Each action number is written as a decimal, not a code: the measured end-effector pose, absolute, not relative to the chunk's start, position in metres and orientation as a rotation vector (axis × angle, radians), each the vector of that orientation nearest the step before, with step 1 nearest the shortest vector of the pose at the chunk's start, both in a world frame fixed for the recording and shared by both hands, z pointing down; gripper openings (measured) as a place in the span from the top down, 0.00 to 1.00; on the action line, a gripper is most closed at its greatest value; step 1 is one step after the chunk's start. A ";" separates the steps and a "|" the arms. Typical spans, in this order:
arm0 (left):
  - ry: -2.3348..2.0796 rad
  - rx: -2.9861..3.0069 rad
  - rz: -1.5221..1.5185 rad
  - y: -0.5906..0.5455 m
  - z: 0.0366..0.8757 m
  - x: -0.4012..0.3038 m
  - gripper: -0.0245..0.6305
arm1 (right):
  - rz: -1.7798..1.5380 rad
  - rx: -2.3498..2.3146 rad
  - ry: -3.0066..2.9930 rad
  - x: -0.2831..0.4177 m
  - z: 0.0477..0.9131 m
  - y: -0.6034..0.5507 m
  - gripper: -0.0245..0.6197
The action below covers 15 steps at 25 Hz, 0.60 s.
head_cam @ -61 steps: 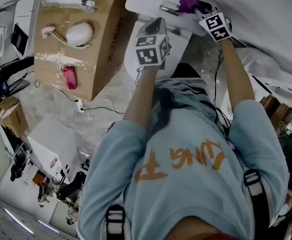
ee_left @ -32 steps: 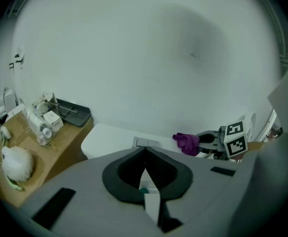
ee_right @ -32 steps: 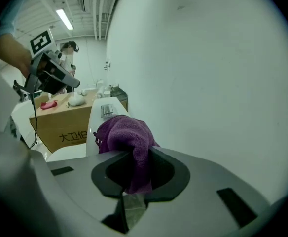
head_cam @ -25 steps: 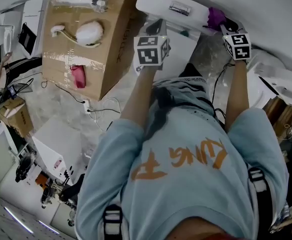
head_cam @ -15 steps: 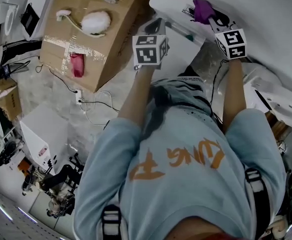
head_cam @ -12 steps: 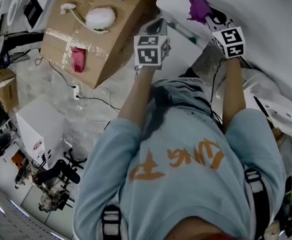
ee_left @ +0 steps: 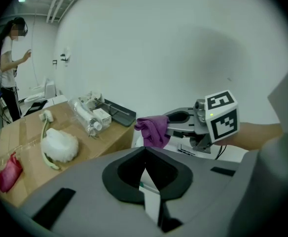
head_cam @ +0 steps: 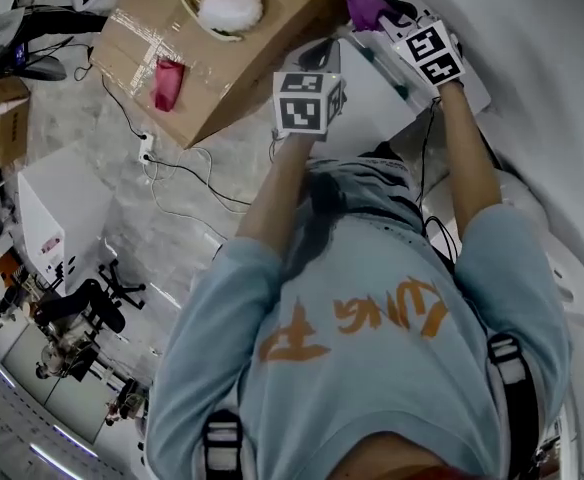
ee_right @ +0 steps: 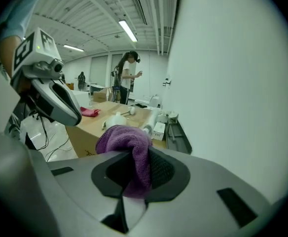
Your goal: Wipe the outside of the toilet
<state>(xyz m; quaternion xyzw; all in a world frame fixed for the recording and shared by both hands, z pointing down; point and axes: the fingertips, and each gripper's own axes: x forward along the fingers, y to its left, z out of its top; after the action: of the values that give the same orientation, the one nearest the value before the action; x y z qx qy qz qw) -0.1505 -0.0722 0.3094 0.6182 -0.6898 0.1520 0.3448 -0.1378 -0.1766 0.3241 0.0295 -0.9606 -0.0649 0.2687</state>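
My right gripper (head_cam: 384, 12) is shut on a purple cloth (head_cam: 365, 6) at the left end of the white toilet tank (head_cam: 467, 86), close to the cardboard box. In the right gripper view the cloth (ee_right: 129, 149) bulges out between the jaws of that gripper (ee_right: 134, 158). The left gripper view shows the same cloth (ee_left: 153, 130) hanging from the right gripper (ee_left: 169, 126). My left gripper (head_cam: 317, 56) hovers over the toilet lid (head_cam: 372, 93), shut with nothing in it (ee_left: 145, 154). Whether the cloth touches the toilet is hidden.
A big cardboard box (head_cam: 207, 63) stands left of the toilet, carrying a white brush (head_cam: 230, 10), a red rag (head_cam: 167, 83), bottles and a tray (ee_left: 115, 111). Cables (head_cam: 187, 183) lie on the floor. A white wall (ee_left: 183, 48) rises behind. A person (ee_left: 8, 58) stands farther off.
My right gripper has carried the purple cloth leftward along the tank top, from its right end to the end beside the box. The left gripper has stayed over the lid.
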 end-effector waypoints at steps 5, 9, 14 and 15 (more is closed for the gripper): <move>-1.799 1.587 0.407 -0.071 0.311 -0.150 0.92 | -0.197 0.018 -2.537 -0.166 0.350 -0.177 0.85; -1.784 1.634 0.505 -0.068 0.312 -0.138 0.93 | -0.270 -0.023 -2.477 -0.172 0.372 -0.168 0.85; -1.769 1.654 0.512 -0.074 0.312 -0.131 0.93 | -0.269 -0.010 -2.402 -0.166 0.391 -0.168 0.85; -1.767 1.654 0.510 -0.074 0.313 -0.131 0.93 | -0.264 -0.010 -2.390 -0.166 0.392 -0.167 0.85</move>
<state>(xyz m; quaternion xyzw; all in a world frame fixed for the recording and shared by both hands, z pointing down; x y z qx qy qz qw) -0.1313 -0.0738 0.3131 0.6318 -0.6748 0.1948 0.3279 -0.1664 -0.1672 0.3917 -0.0040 -0.9272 -0.1023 0.3603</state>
